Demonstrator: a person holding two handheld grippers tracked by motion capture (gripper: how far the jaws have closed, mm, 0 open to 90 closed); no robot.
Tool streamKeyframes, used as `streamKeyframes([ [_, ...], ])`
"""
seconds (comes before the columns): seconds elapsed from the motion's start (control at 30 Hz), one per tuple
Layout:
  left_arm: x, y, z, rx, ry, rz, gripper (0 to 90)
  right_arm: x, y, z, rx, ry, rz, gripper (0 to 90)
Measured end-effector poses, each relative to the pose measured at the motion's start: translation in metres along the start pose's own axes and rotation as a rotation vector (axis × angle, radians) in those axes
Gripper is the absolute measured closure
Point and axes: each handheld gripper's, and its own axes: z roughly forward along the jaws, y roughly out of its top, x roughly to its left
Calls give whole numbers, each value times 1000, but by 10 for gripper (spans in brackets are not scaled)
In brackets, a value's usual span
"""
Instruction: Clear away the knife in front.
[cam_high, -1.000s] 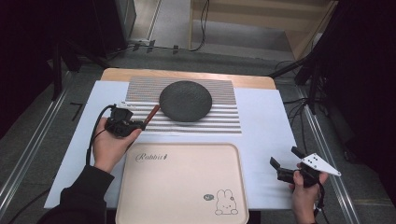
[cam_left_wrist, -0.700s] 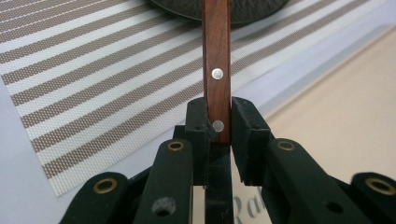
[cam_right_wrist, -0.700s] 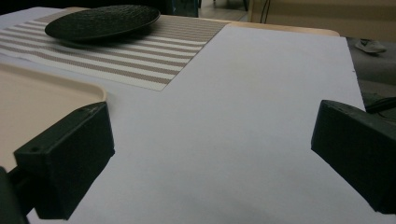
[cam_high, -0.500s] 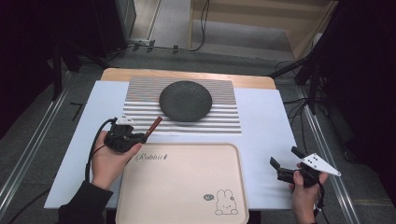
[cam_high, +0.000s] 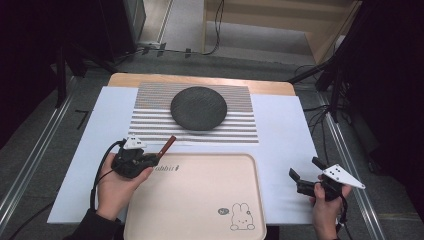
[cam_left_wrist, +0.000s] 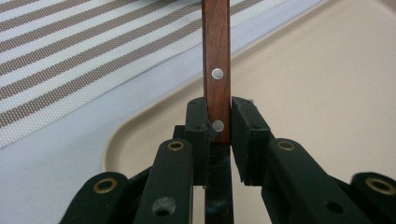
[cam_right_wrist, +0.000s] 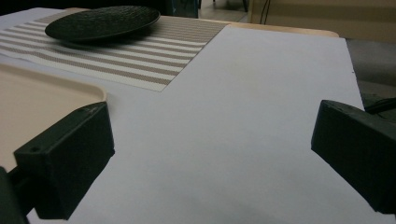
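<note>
The left tool (cam_high: 150, 159) pinched a wooden handle (cam_left_wrist: 216, 70) between its jaws; in the left gripper view the two black pads pressed against the handle's sides near its lower rivet, and the wood ran straight up and away from them. What sat at the far end of the handle could not be told. In the high view the handle (cam_high: 166, 147) stuck out from the tool toward the striped mat (cam_high: 150, 120), slanting over the tray's (cam_high: 200, 210) far left corner, close to the printed lettering there.

The step in hand looked like carrying: the handle was gripped and held above the tray's corner, not yet laid down. The next move probably called for bringing the piece either fully over the tray or up beside the dark plate (cam_high: 198, 108) on the mat, lowering it flat, and only then parting the jaws. Because the grip sat close to one end, the free length might swing or tip, so a slow, level descent seemed wise.

The right tool (cam_high: 304, 181) rested at the desk's (cam_high: 285, 125) right side, well apart from the tray, its jaws spread wide and holding nothing, with bare white surface between them in the right gripper view.
</note>
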Motion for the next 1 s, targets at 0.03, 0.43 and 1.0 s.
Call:
streamKeyframes([
  [0.03, -1, -2, -1, -4, -9, -7, 772, 0, 0, 0, 0, 0, 1, 0],
  [0.43, -14, -32, 1, -3, -29, -27, 772, 0, 0, 0, 4, -3, -2, 0],
  [1.0, -13, -55, 4, -5, -55, -85, 771, 0, 0, 0, 3, 2, -2, 0],
])
